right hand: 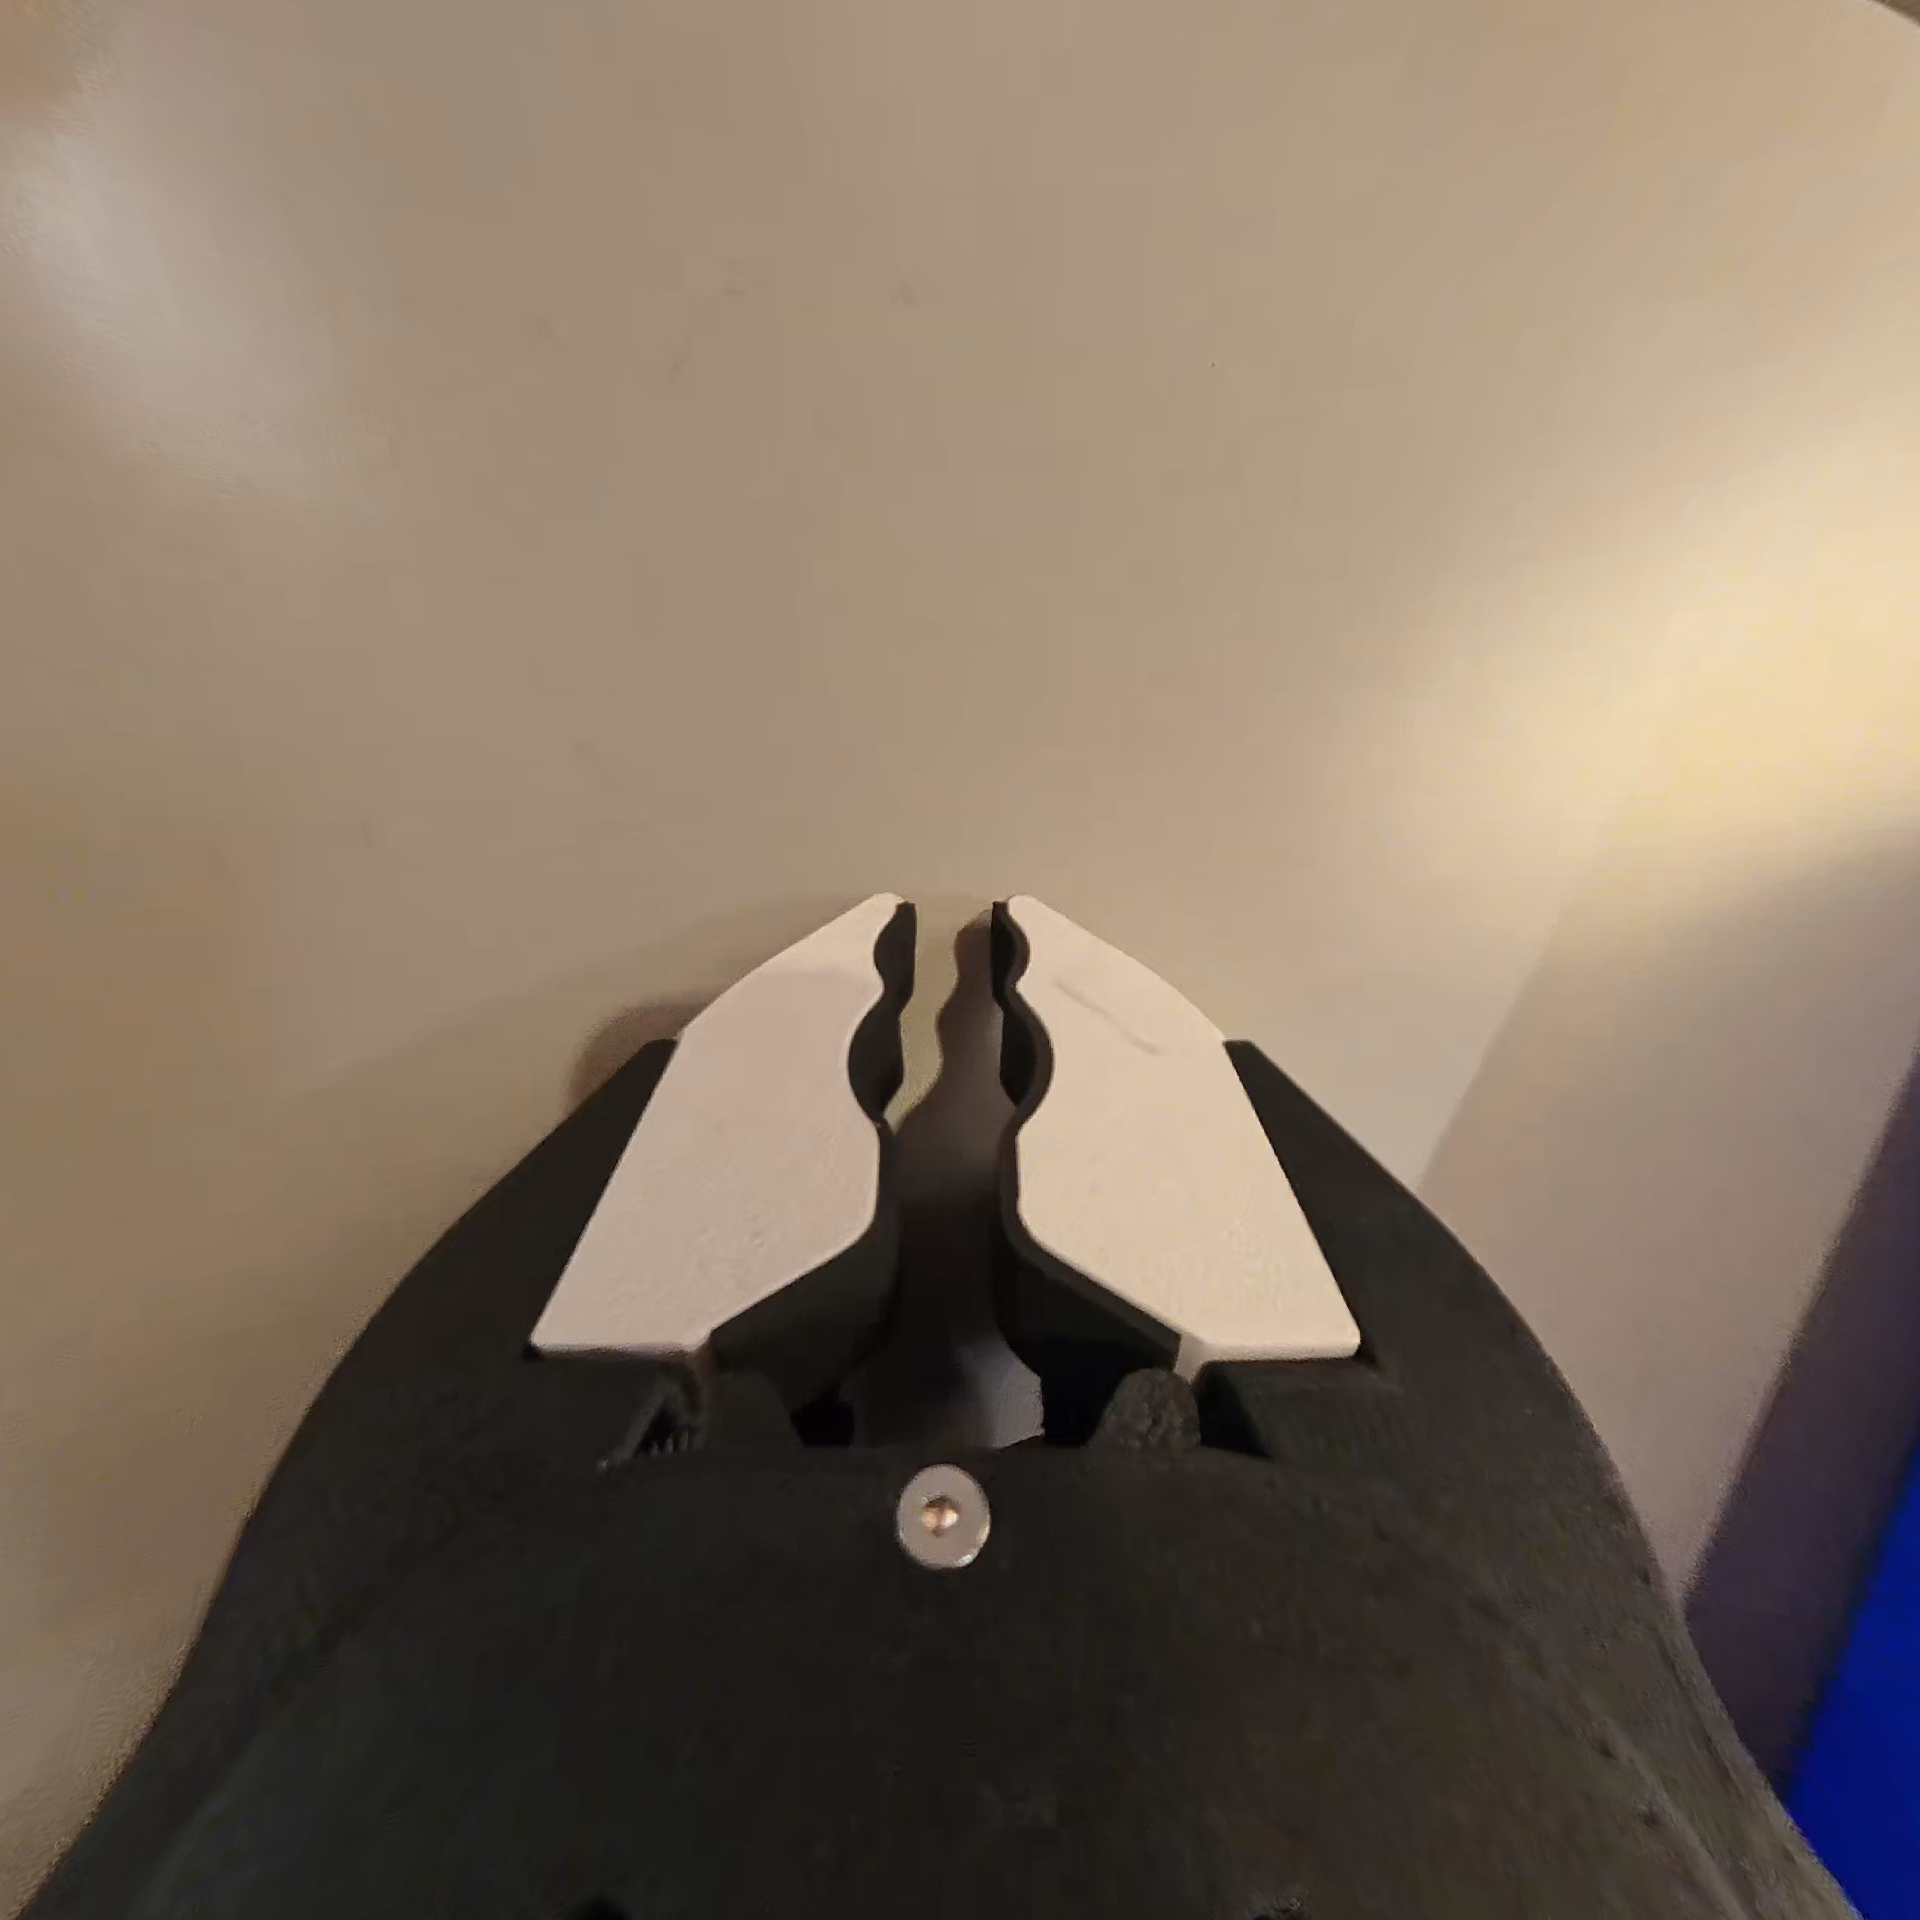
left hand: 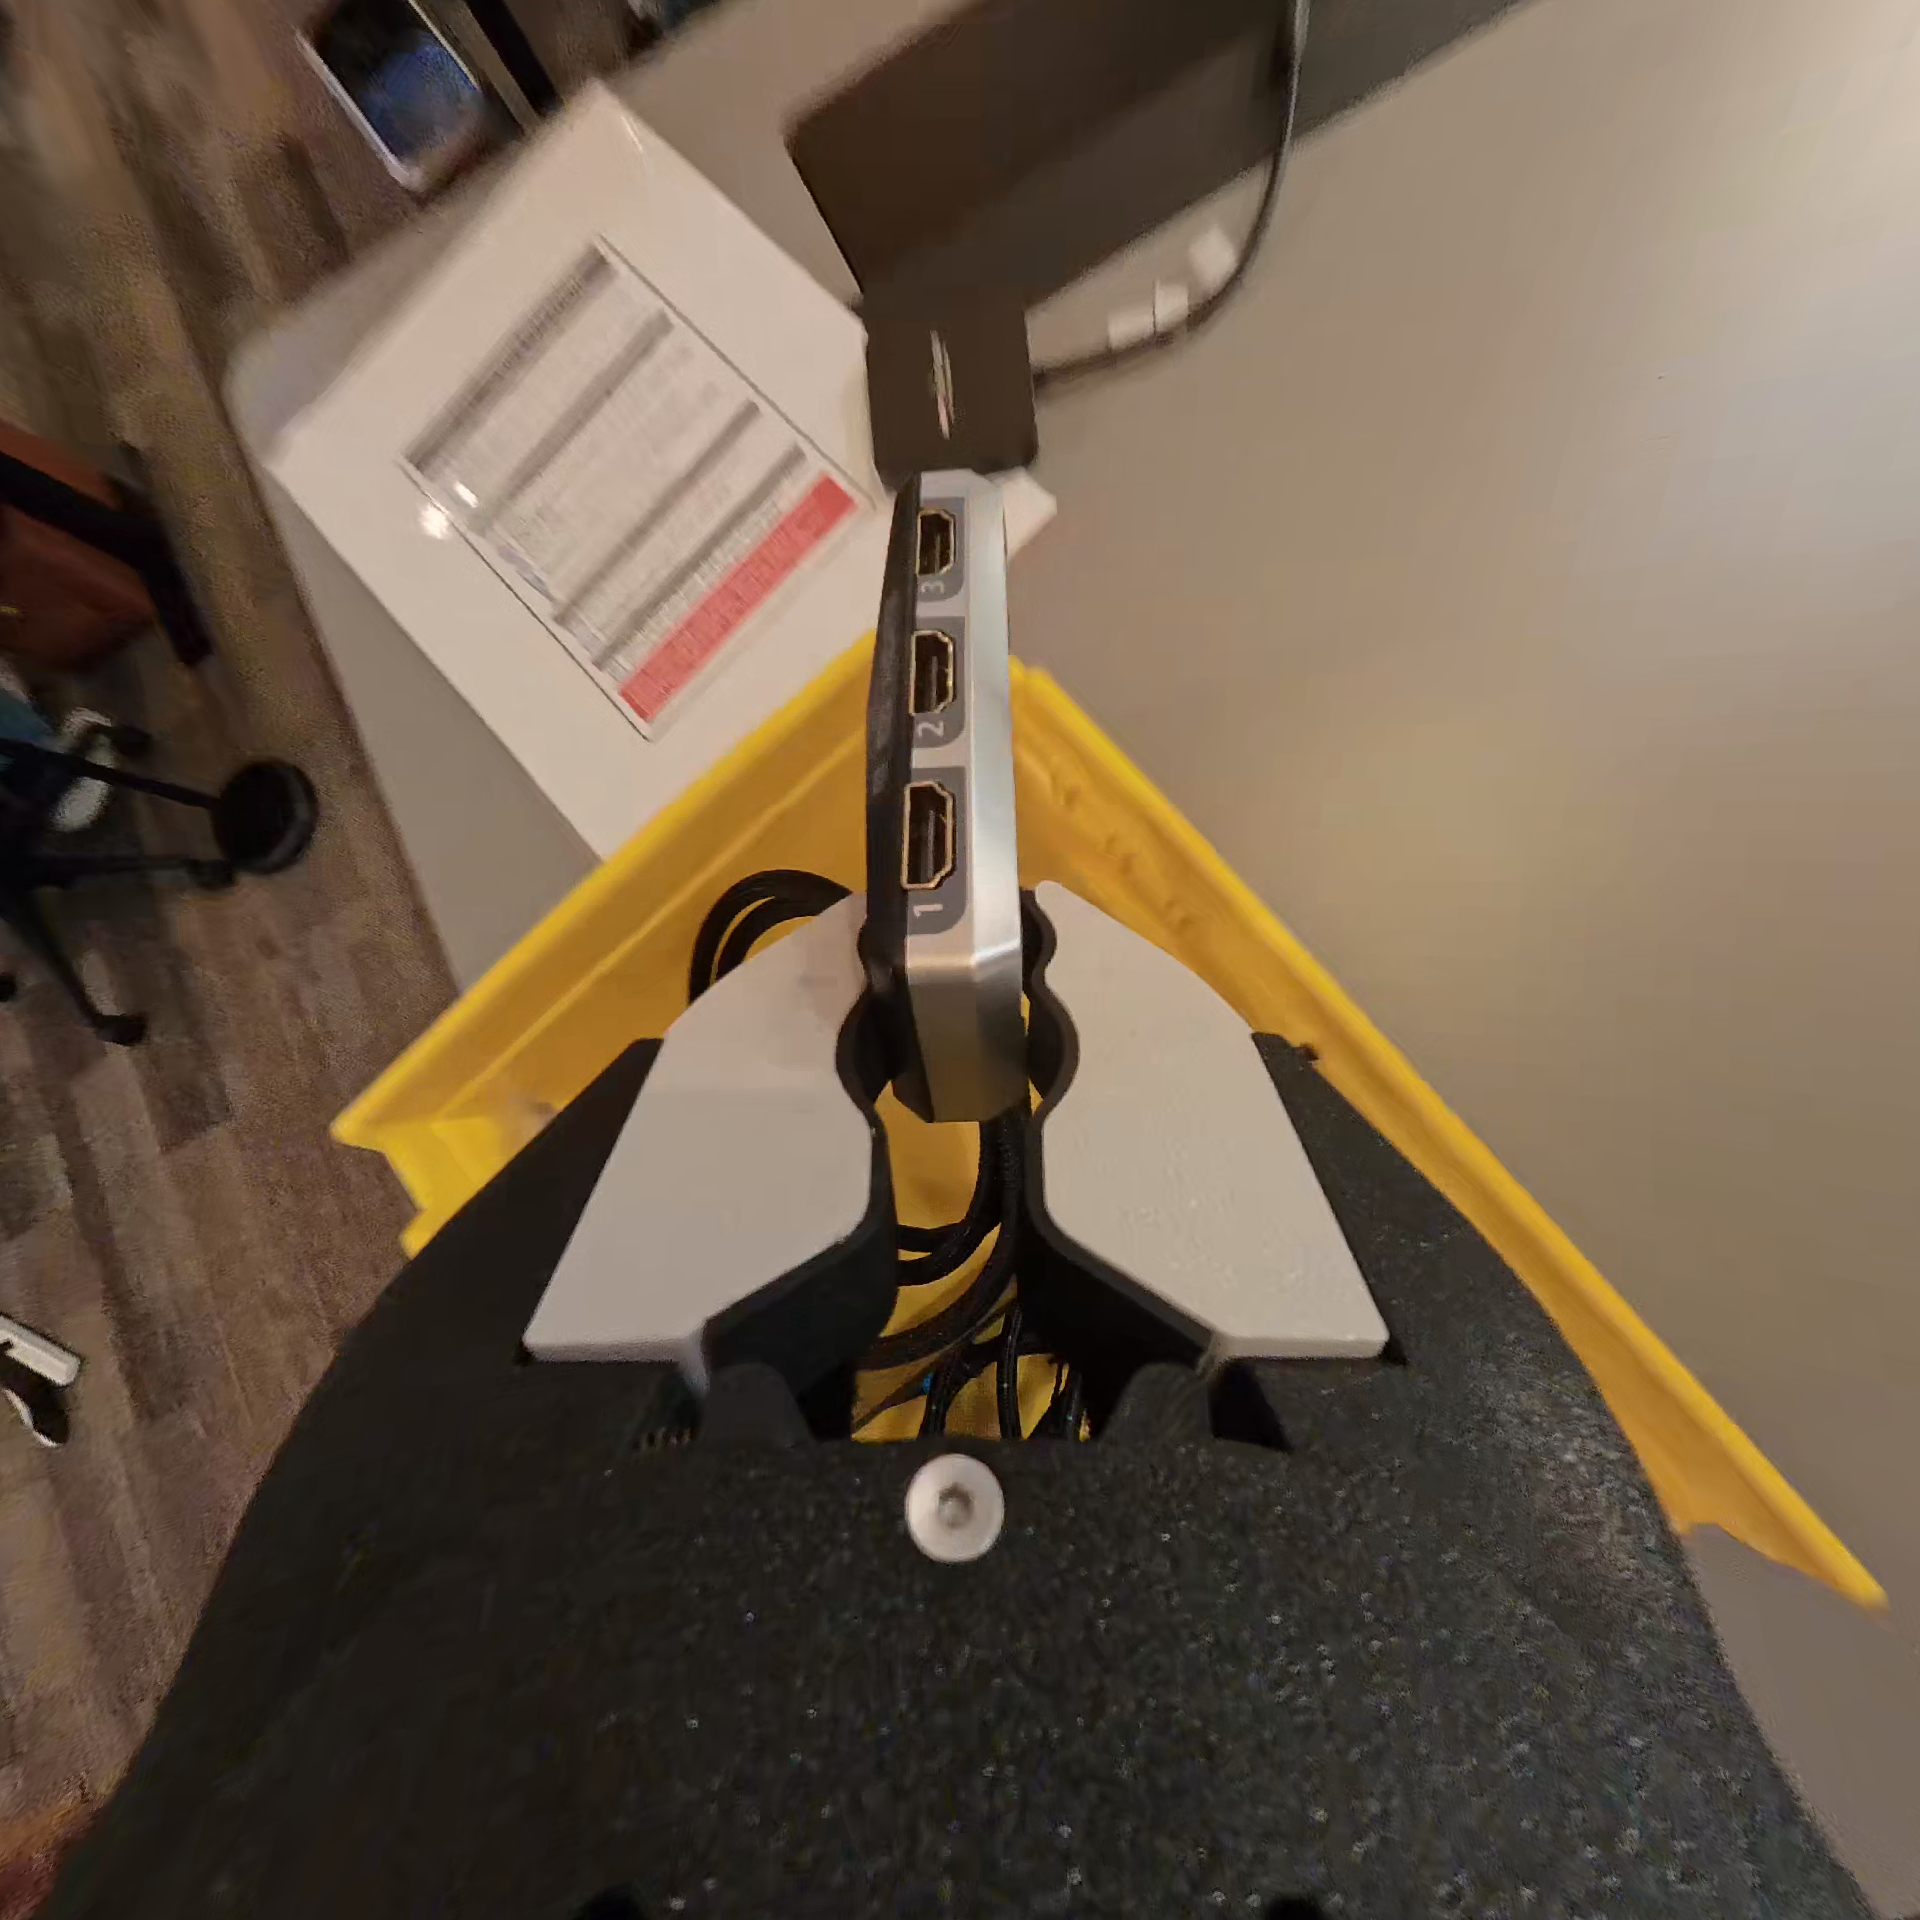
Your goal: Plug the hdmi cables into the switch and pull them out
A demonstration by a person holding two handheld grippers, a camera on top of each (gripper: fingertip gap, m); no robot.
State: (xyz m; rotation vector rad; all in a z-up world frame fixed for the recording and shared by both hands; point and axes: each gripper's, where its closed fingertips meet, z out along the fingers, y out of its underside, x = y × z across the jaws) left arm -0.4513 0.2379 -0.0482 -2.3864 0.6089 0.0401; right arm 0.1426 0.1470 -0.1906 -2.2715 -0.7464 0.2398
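Left wrist view: your left tongs (left hand: 951,997) clench a silver switch box (left hand: 961,790) upright, its 3 ports (left hand: 928,836) bearing small labels; your right tongs (right hand: 956,914) hover slightly parted, bare, above the table (right hand: 935,416).

One silver switch box (left hand: 951,790) with three ports, one yellow bin (left hand: 1195,883); one bundle of black cables (left hand: 966,1226), one white cabinet (left hand: 436,416), one printed sheet (left hand: 623,499); two hand-held grippers, left hand-held gripper (left hand: 951,935), right hand-held gripper (right hand: 956,914)

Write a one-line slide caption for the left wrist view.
Left gripper clamps a silver three-port switch box upright above a yellow bin of black cables.
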